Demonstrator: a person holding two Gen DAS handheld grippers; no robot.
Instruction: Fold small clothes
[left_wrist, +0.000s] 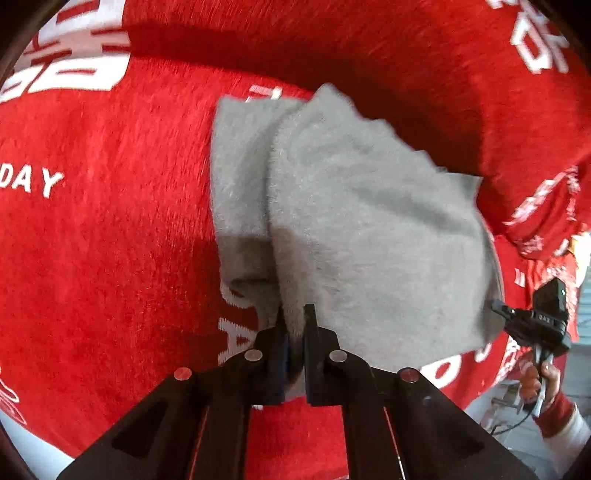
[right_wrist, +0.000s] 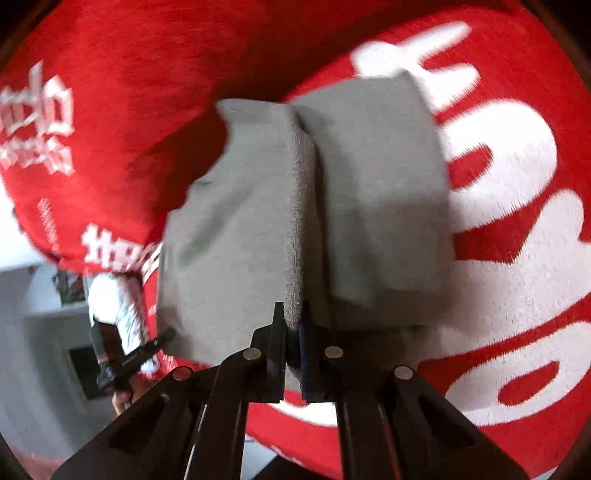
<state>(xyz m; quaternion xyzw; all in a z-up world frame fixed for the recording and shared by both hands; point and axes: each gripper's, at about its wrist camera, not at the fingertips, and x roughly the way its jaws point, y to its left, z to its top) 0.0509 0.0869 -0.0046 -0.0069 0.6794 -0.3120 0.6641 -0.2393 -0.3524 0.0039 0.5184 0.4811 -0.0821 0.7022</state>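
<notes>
Your left gripper (left_wrist: 294, 314) is clamped tight on one near corner of the small grey fleecy garment (left_wrist: 354, 229), and your right gripper (right_wrist: 293, 314) pinches the other edge (right_wrist: 295, 221) the same way. Gripped at both ends, the cloth hangs ahead of the fingers, already doubled, above the red plush blanket with white lettering (left_wrist: 110, 221), probably so you can lay the fold down square.

Fuzzy grey cloth (left_wrist: 369, 221); plush red blanket (left_wrist: 110, 240).

Even bright light, strong fisheye bending with dark corners, motion blur, heaviest in the right wrist view.
</notes>
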